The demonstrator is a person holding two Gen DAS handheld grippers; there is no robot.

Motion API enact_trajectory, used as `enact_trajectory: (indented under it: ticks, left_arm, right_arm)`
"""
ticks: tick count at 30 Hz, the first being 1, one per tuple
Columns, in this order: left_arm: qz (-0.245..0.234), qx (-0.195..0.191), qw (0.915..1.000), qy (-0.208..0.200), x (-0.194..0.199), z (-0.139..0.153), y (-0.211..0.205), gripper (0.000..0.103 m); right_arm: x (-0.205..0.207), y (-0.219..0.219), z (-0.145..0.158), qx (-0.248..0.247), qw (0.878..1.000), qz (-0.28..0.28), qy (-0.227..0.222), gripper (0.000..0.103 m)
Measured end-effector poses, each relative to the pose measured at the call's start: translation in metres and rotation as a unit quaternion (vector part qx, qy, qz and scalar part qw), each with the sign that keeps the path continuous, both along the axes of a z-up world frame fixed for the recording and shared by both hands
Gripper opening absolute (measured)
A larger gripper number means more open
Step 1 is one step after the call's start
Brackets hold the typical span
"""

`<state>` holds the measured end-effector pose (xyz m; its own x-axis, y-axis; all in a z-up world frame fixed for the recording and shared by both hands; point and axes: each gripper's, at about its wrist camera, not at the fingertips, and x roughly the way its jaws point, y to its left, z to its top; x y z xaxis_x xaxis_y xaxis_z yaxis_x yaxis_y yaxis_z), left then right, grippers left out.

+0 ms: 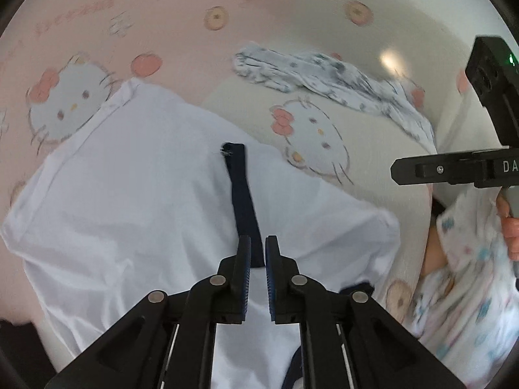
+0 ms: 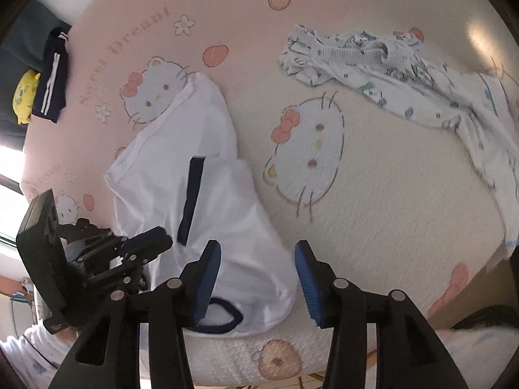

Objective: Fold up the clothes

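Observation:
A white shirt (image 1: 146, 210) with a navy strip (image 1: 241, 194) lies folded on the bed sheet (image 1: 162, 16). My left gripper (image 1: 258, 253) hovers just above it, jaws shut to a narrow slit with nothing in them. In the right wrist view the same shirt (image 2: 211, 227) lies below my right gripper (image 2: 258, 259), which stands open and empty over the shirt's right edge. The shirt's navy collar (image 2: 223, 317) shows behind the left finger. The left gripper (image 2: 159, 238) hangs over the shirt's left side.
A crumpled printed pyjama garment (image 2: 389, 74) lies at the far right of the pink and cream cartoon-cat sheet (image 2: 389, 194). Folded navy shorts (image 2: 52, 77) and a yellow toy (image 2: 24, 94) sit at the far left. A person's hand (image 1: 509, 227) holds the right gripper's handle.

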<state>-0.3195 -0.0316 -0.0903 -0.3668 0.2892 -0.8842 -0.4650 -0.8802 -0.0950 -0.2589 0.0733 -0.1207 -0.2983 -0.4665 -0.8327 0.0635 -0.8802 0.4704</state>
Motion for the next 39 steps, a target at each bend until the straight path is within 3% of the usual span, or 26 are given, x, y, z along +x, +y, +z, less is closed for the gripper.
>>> enact_trajectory:
  ticks: [7, 8, 9, 11, 12, 15, 20, 23, 27, 31, 34, 35, 36, 37, 39]
  left_arm:
    - [0.078, 0.072, 0.993, -0.051, -0.014, -0.006, -0.014, 0.011]
    - [0.089, 0.075, 0.9917, -0.055, -0.016, -0.008, -0.016, 0.022]
    - [0.105, 0.077, 0.9899, -0.057, -0.018, -0.01, -0.017, 0.045]
    - [0.129, 0.103, 0.9843, -0.064, -0.022, -0.012, -0.024, 0.076]
    - [0.144, 0.124, 0.9796, -0.065, -0.023, -0.011, -0.029, 0.076]
    - [0.172, 0.16, 0.9708, -0.051, -0.028, -0.006, -0.036, 0.077]
    - [0.169, 0.19, 0.9664, -0.034, -0.038, -0.001, -0.028, 0.076]
    - [0.161, 0.178, 0.9699, -0.041, -0.047, -0.007, -0.017, 0.075]
    - [0.149, 0.18, 0.9703, -0.064, -0.056, -0.021, -0.007, 0.061]
    - [0.145, 0.177, 0.9701, -0.082, -0.062, -0.036, -0.003, 0.06]
    - [0.143, 0.174, 0.9698, -0.095, -0.066, -0.046, -0.002, 0.036]
    - [0.142, 0.171, 0.9699, -0.099, -0.066, -0.05, -0.001, 0.022]
    - [0.142, 0.158, 0.9712, -0.107, -0.067, -0.054, 0.001, 0.014]
    - [0.142, 0.157, 0.9718, -0.105, -0.065, -0.053, 0.0, 0.013]
    - [0.14, 0.155, 0.9727, -0.101, -0.06, -0.051, -0.001, 0.01]
  right_arm:
    - [-0.05, -0.011, -0.006, 0.004, 0.999, 0.036, -0.028, 0.047]
    - [-0.056, -0.015, -0.009, 0.01, 0.999, 0.04, -0.03, 0.047]
    - [-0.061, -0.019, -0.011, 0.016, 0.998, 0.044, -0.031, 0.047]
    - [-0.07, -0.026, -0.018, 0.011, 0.998, 0.052, -0.032, 0.047]
    - [-0.071, -0.029, -0.021, 0.007, 0.998, 0.056, -0.03, 0.047]
    - [-0.074, -0.034, -0.031, -0.017, 0.998, 0.058, -0.027, 0.047]
    - [-0.084, -0.032, -0.053, -0.066, 0.995, 0.05, -0.048, 0.047]
    - [-0.087, -0.024, -0.062, -0.079, 0.995, 0.025, -0.052, 0.047]
    - [-0.087, -0.013, -0.076, -0.13, 0.989, -0.014, -0.071, 0.047]
    - [-0.088, -0.023, -0.084, -0.155, 0.984, -0.005, -0.085, 0.047]
    - [-0.091, -0.035, -0.087, -0.148, 0.986, 0.01, -0.08, 0.046]
    - [-0.092, -0.038, -0.088, -0.147, 0.986, 0.012, -0.079, 0.042]
    - [-0.091, -0.039, -0.09, -0.146, 0.986, 0.015, -0.083, 0.031]
    - [-0.091, -0.04, -0.092, -0.145, 0.985, 0.017, -0.086, 0.023]
    - [-0.088, -0.042, -0.093, -0.152, 0.984, 0.02, -0.086, 0.016]
